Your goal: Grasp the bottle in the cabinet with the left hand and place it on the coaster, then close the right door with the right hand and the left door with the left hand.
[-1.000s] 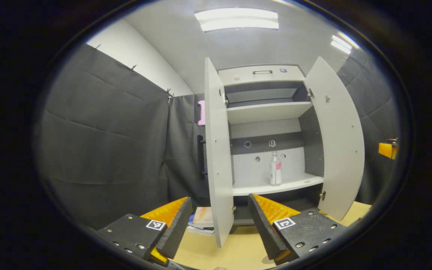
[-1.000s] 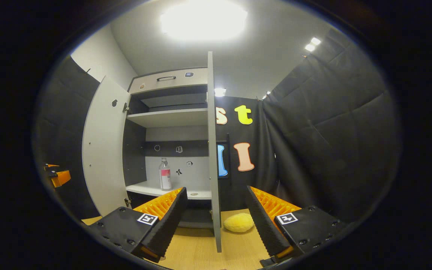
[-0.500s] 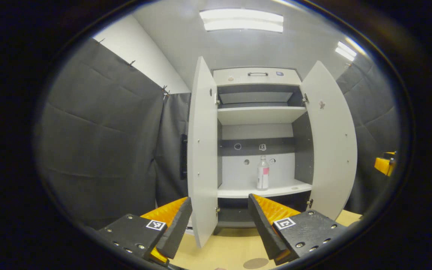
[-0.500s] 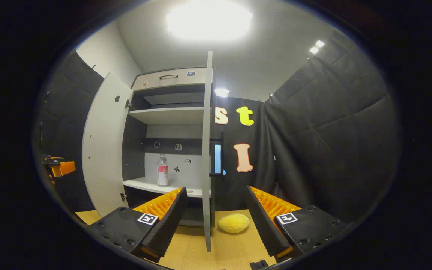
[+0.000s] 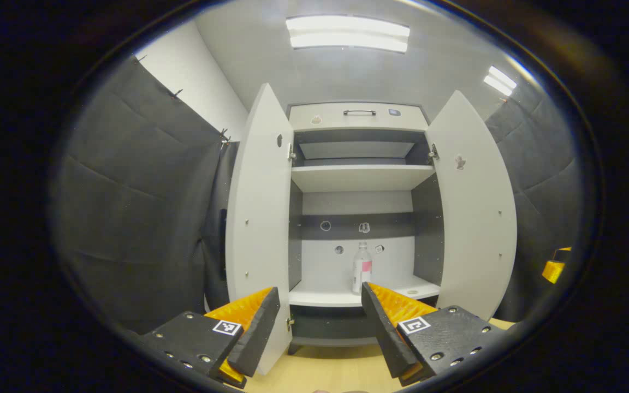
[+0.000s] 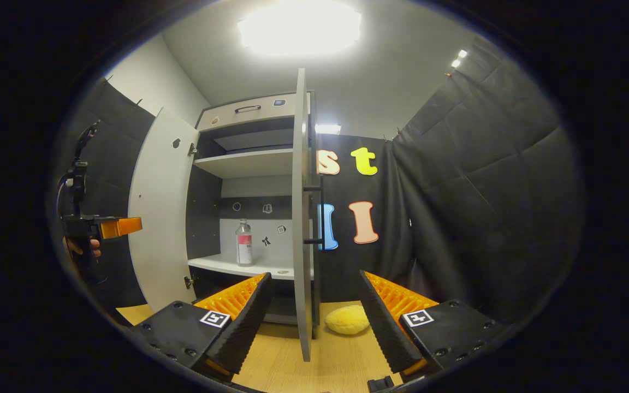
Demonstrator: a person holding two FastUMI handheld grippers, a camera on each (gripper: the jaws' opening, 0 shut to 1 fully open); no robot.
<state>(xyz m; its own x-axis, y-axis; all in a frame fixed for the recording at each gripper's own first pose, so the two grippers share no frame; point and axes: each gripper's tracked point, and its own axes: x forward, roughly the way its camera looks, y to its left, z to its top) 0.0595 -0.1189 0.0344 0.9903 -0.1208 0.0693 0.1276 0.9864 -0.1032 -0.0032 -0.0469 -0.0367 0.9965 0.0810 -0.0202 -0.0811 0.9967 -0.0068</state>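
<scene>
A clear bottle (image 5: 362, 267) with a pink label stands upright on the lower shelf (image 5: 342, 297) of the open white cabinet. In the left gripper view it lies straight ahead, far beyond my open left gripper (image 5: 320, 333), which holds nothing. The left door (image 5: 260, 218) and right door (image 5: 475, 207) both stand wide open. In the right gripper view the bottle (image 6: 244, 243) shows between the left door (image 6: 159, 218) and the edge-on right door (image 6: 301, 218). My right gripper (image 6: 314, 322) is open, with the right door's edge between its fingers but farther off.
A yellow soft object (image 6: 347, 319) lies on the wooden tabletop (image 6: 282, 371) right of the right door. The left gripper (image 6: 112, 227) and the hand holding it show at the far left of the right gripper view. An upper shelf (image 5: 361, 177) is bare.
The left gripper's view has swung so the cabinet is now centred and both doors splay evenly. In the right gripper view the other gripper has come further into view at the left.
</scene>
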